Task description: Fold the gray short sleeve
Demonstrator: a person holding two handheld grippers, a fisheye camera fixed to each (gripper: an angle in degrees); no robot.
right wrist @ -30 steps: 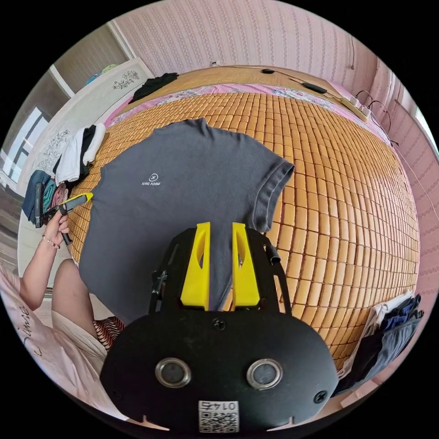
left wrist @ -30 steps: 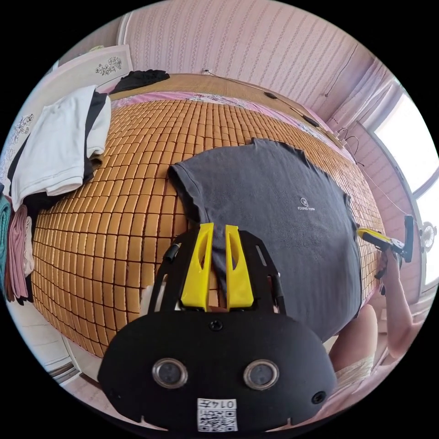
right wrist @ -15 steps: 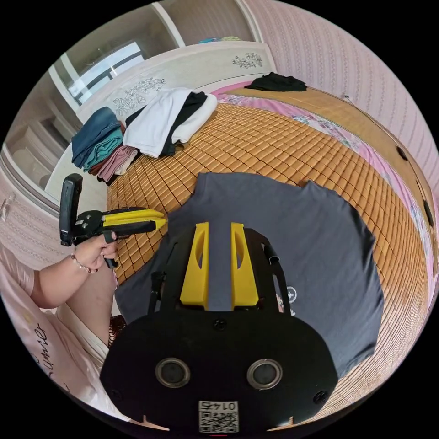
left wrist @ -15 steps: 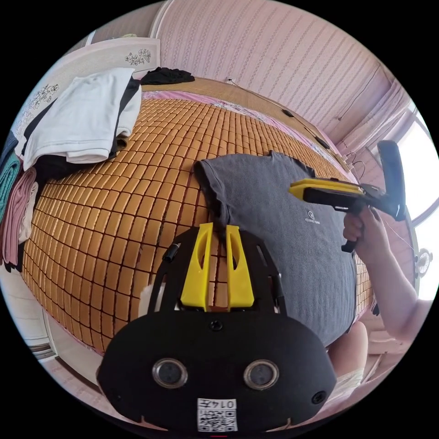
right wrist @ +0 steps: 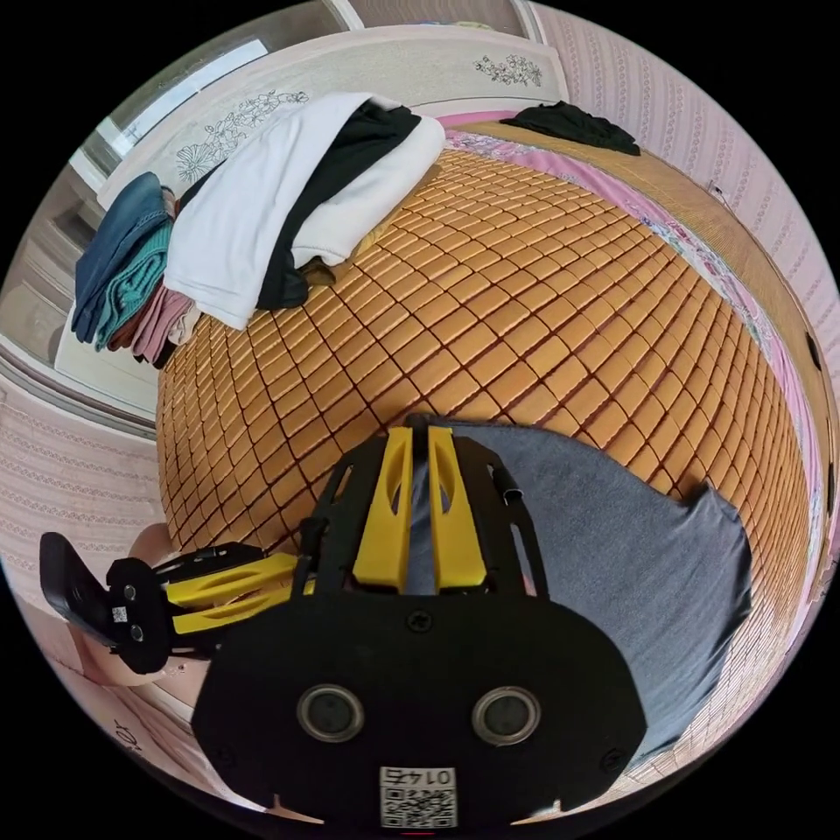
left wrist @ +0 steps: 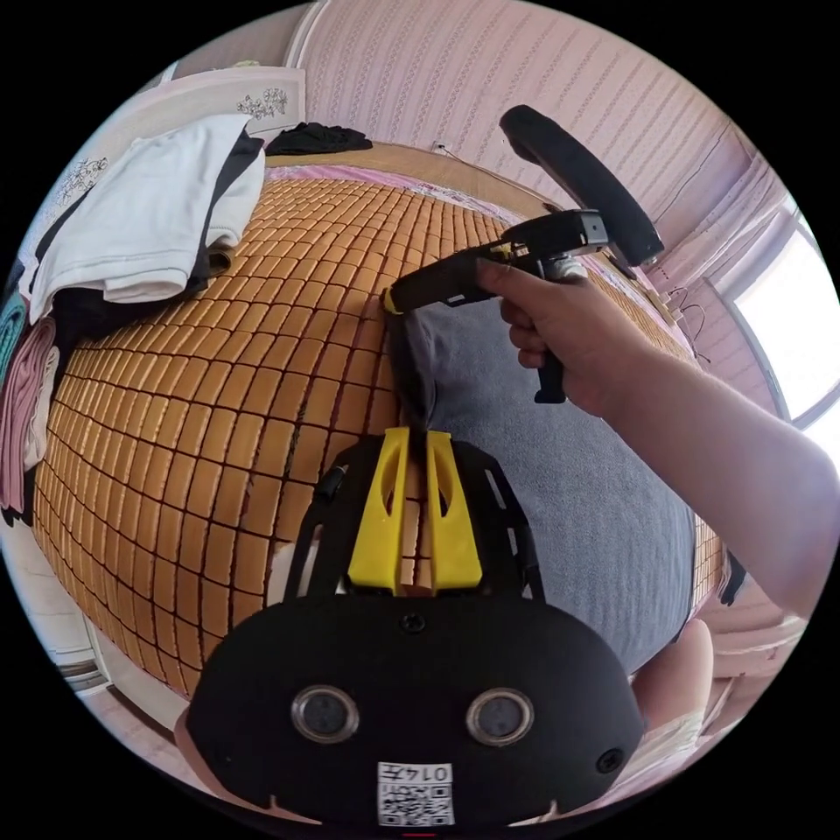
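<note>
The gray shirt (left wrist: 560, 490) is spread on the woven mat (left wrist: 219, 367) of the bed, folded in half, and its long axis runs from the near edge of the bed toward the far side. In the left gripper view the left gripper (left wrist: 411, 437) is seen with its jaws almost together, and a thin edge of the shirt seems to be pinched at their tips, though this cannot be told for certain. The right gripper (left wrist: 394, 302), held by a hand (left wrist: 569, 341), is placed just beyond it on the far corner of the same folded edge. In the right gripper view its jaws are nearly closed over the gray cloth at the tips. Both tools are thus lined along the shirt's left edge, and the cloth lies to their right. A pile of clothes (right wrist: 262, 201) is kept well apart, at the far left.
</note>
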